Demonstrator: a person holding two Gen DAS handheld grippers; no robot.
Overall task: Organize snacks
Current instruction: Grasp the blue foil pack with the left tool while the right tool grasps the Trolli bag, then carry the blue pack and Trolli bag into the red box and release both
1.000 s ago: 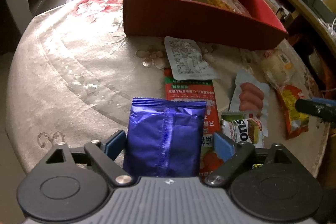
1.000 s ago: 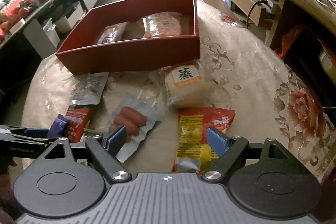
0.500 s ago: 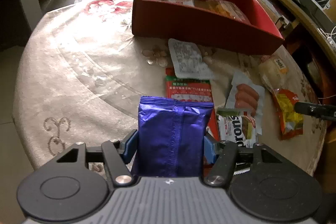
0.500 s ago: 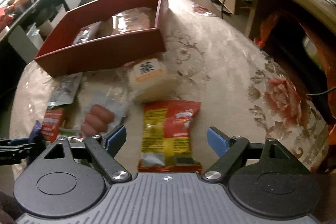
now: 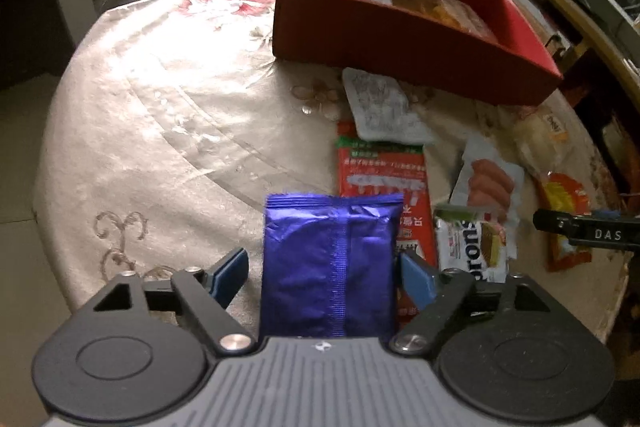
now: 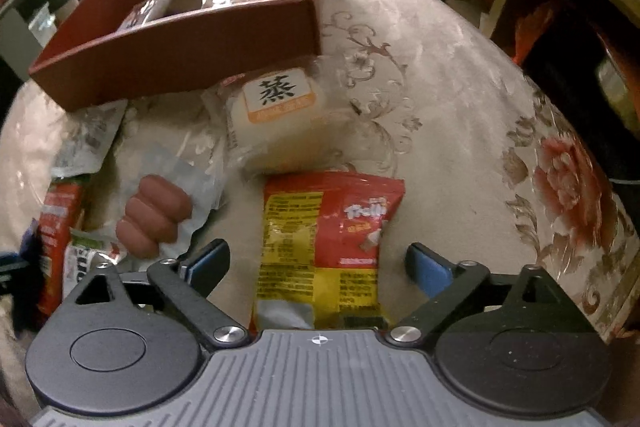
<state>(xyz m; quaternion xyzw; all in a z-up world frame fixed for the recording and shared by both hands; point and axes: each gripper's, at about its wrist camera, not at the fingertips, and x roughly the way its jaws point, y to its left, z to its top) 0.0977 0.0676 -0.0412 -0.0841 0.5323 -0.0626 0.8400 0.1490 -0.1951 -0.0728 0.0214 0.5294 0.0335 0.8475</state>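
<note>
A blue foil snack packet (image 5: 330,263) sits between the fingers of my left gripper (image 5: 323,267). The right pad touches it; the left pad stands a little off it. A red box (image 5: 404,27) with snack packs inside stands at the back of the table. My right gripper (image 6: 318,259) is open around the lower end of a red-and-yellow snack bag (image 6: 324,247), which lies flat on the cloth. Its fingers do not touch the bag. The right gripper's finger also shows in the left wrist view (image 5: 588,233).
Loose snacks lie on the floral tablecloth: a sausage pack (image 6: 156,215), a white steamed-cake pack (image 6: 280,119), a red flat packet (image 5: 384,187), a grey pouch (image 5: 380,107), a small white-green packet (image 5: 472,247). The table edge (image 5: 60,187) curves at left.
My left gripper closed around the blue packet, then widened slightly. My right gripper moved forward and right, so the red-and-yellow bag now lies between its open fingers.
</note>
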